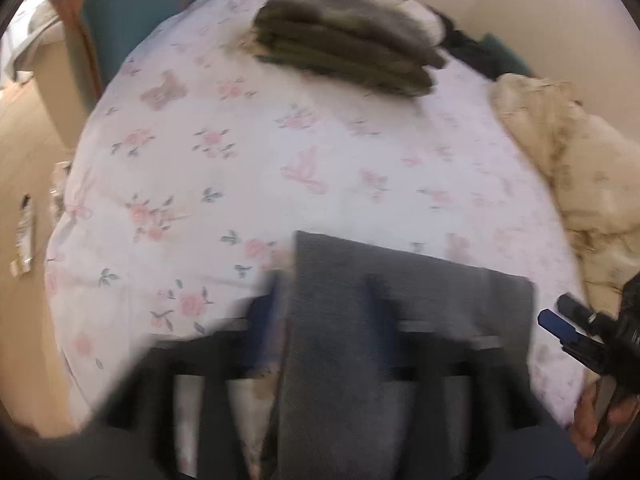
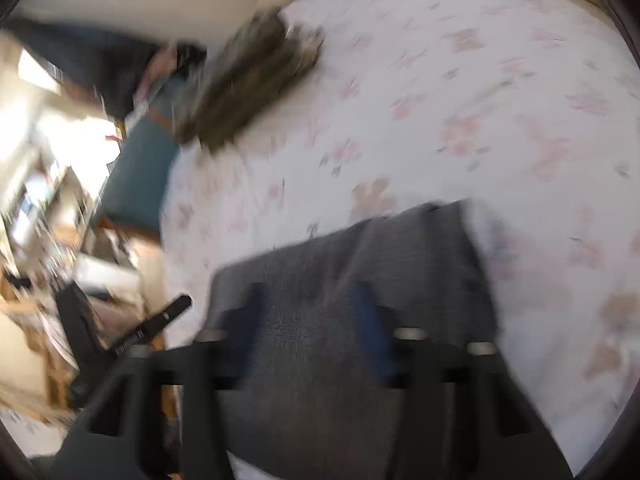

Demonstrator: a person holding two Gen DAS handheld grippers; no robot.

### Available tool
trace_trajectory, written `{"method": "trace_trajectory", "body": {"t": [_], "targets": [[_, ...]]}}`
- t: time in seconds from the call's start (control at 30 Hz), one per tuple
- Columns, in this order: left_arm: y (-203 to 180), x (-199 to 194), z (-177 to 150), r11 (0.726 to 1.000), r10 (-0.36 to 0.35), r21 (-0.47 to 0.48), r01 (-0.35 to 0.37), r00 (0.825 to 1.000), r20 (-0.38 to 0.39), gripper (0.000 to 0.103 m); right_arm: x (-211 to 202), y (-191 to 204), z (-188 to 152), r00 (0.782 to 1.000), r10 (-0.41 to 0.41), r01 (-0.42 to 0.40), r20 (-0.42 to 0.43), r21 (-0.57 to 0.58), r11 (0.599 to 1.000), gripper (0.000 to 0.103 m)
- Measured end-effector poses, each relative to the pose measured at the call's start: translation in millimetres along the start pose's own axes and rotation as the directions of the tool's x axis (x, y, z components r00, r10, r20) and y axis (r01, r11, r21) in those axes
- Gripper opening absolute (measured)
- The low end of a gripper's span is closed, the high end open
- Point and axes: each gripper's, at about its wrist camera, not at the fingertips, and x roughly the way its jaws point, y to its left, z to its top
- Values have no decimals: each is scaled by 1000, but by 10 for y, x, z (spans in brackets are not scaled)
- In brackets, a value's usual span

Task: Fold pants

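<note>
Grey pants, folded into a rectangle, lie on the near edge of the floral bed sheet. My left gripper hangs over their left part with jaws apart; one blue finger is beside the left edge, the other over the cloth. The right gripper shows at the right edge of this view, beside the pants. In the right wrist view the pants fill the bottom middle and my right gripper is over them with jaws apart. Both views are motion-blurred.
A stack of folded olive and grey clothes sits at the far side of the bed, also in the right wrist view. A crumpled cream blanket lies at the right. A teal bed frame and floor are at the left.
</note>
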Motion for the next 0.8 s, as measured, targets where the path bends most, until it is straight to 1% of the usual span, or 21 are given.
{"method": "trace_trajectory", "body": {"t": [0.03, 0.07, 0.17, 0.2, 0.23, 0.27, 0.3, 0.37, 0.4, 0.43, 0.47, 0.5, 0.53, 0.57, 0.6, 0.63, 0.67, 0.7, 0.73, 0.77, 0.8], "targets": [[20, -20, -37, 999, -35, -11, 35, 999, -5, 96, -121, -101, 7, 1000, 17, -17, 11, 28, 999, 84], [42, 13, -86, 998, -57, -19, 57, 998, -32, 100, -188, -172, 10, 1000, 12, -12, 12, 42, 999, 88], [112, 254, -213, 998, -63, -34, 59, 989, -132, 100, -298, -546, -51, 999, -48, 49, -21, 97, 994, 90], [143, 338, -274, 997, -73, -37, 68, 985, -159, 100, -264, -716, -121, 998, -50, 55, -36, 148, 987, 90], [167, 423, -341, 997, -81, -33, 76, 978, -194, 100, -225, -795, -166, 999, -27, 34, -42, 175, 984, 91], [202, 469, -403, 994, -110, -43, 104, 971, -210, 101, -106, -930, -260, 997, -2, 18, -75, 218, 976, 91], [258, 491, -448, 987, -156, -78, 142, 965, -212, 101, -3, -1007, -333, 994, -6, 31, -106, 234, 972, 91], [310, 500, -463, 974, -211, -135, 183, 949, -235, 99, 161, -1063, -441, 987, -24, 60, -159, 226, 972, 92], [289, 510, -468, 969, -236, -135, 208, 938, -254, 99, 216, -1008, -482, 986, -25, 56, -167, 185, 981, 93], [230, 523, -498, 965, -259, -111, 236, 922, -289, 98, 227, -929, -487, 986, -21, 47, -166, 150, 988, 93], [150, 544, -559, 968, -252, -67, 243, 910, -329, 98, 249, -877, -497, 985, 19, 6, -172, 142, 990, 93], [84, 554, -627, 972, -226, -20, 234, 908, -352, 98, 320, -802, -526, 972, 109, -79, -207, 148, 986, 93], [20, 543, -672, 973, -207, 24, 231, 910, -358, 98, 377, -760, -549, 966, 113, -82, -232, 136, 987, 93], [-54, 538, -716, 972, -182, 76, 224, 914, -363, 98, 436, -665, -592, 965, 56, -40, -257, 69, 997, 93], [-120, 528, -744, 971, -149, 126, 206, 922, -358, 98, 453, -611, -619, 967, 18, -12, -255, 23, 1000, 93], [-129, 520, -741, 971, -147, 126, 202, 925, -351, 95, 486, -574, -650, 967, -18, 17, -255, -9, 1000, 93], [-124, 507, -734, 973, -148, 117, 199, 927, -345, 90, 502, -558, -658, 968, -32, 29, -249, -15, 999, 90], [-120, 489, -721, 975, -152, 102, 197, 928, -339, 86, 495, -531, -677, 973, -54, 51, -223, -21, 998, 87], [-129, 464, -716, 975, -155, 101, 199, 929, -337, 77, 482, -504, -689, 975, -72, 67, -209, -31, 997, 77], [-151, 439, -707, 974, -155, 106, 201, 930, -334, 64, 491, -479, -704, 975, -80, 73, -205, -42, 996, 62], [-184, 419, -692, 971, -162, 116, 211, 928, -335, 59, 486, -426, -724, 976, -88, 77, -201, -59, 995, 56]]}}
